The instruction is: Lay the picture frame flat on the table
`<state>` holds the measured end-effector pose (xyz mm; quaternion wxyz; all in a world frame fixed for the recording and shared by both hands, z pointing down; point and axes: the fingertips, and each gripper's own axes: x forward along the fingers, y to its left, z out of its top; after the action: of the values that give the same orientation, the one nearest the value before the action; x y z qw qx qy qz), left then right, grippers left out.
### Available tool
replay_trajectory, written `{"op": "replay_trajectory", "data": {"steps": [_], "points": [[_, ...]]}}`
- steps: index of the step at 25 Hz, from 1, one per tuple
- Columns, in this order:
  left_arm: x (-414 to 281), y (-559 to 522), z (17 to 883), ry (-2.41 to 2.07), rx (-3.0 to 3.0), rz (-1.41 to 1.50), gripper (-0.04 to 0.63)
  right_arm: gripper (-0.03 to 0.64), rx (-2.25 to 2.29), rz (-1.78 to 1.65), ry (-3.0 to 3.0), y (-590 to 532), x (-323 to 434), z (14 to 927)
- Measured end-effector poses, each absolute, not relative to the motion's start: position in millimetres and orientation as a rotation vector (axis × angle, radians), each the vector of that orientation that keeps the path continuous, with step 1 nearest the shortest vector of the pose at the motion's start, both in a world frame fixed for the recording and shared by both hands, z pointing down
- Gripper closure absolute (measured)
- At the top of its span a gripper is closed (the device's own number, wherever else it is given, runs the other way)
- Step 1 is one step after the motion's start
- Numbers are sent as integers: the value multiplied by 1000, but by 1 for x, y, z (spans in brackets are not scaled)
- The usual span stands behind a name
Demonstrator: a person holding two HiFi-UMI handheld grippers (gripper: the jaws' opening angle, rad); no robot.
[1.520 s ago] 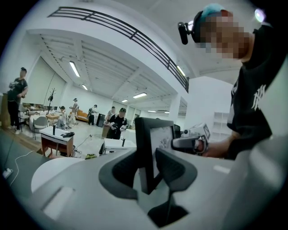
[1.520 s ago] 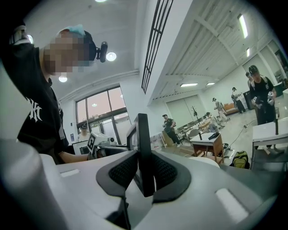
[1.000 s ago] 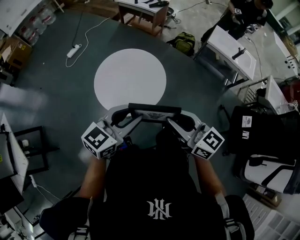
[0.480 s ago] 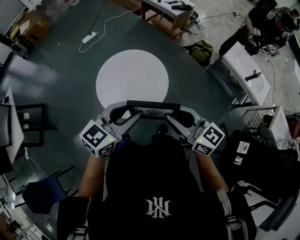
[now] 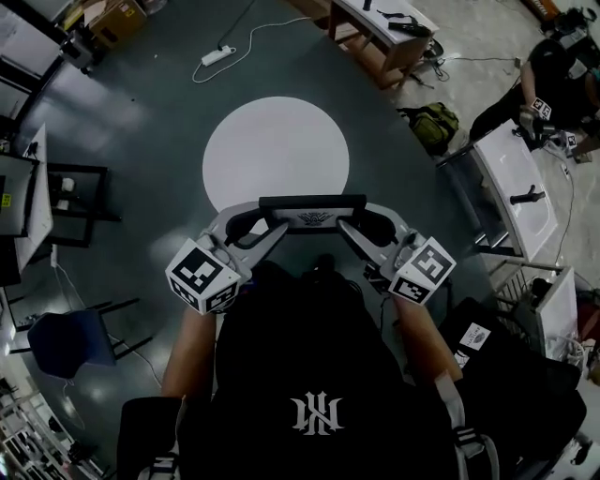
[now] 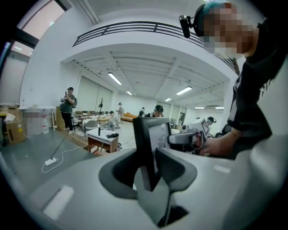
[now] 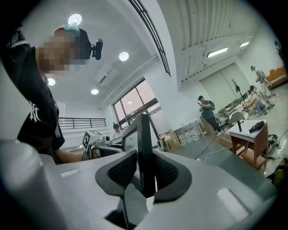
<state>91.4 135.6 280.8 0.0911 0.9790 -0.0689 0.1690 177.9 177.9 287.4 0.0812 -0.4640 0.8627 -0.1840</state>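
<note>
A dark picture frame hangs in the air at chest height, held level between both grippers, on the near side of the round white table. My left gripper is shut on the frame's left end; the left gripper view shows the frame's edge upright between the pads. My right gripper grips the right end, and the thin edge sits between its ribbed pads. The right jaws are opening slightly, and the pads still touch the frame.
A wooden bench, a white power strip with its cord and a green backpack lie beyond the round table. A white table and a person are at the right. A blue chair stands at the left.
The room has swung past under the head camera, so the surroundings have shifted. The frame stays held between both grippers, slightly higher in the picture, in front of the white table.
</note>
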Motion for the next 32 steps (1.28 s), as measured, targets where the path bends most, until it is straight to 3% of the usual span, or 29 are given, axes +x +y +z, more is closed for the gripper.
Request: {"op": "replay_trajectory", "data": {"steps": [11,32], "points": [[76,95,311,-383,2810,568,474,511,-1279,-673,2606,130,166,319],[115,-54,375,-472,2642,539,472,506,-1291,-888,2676,-23,207,371]]}}
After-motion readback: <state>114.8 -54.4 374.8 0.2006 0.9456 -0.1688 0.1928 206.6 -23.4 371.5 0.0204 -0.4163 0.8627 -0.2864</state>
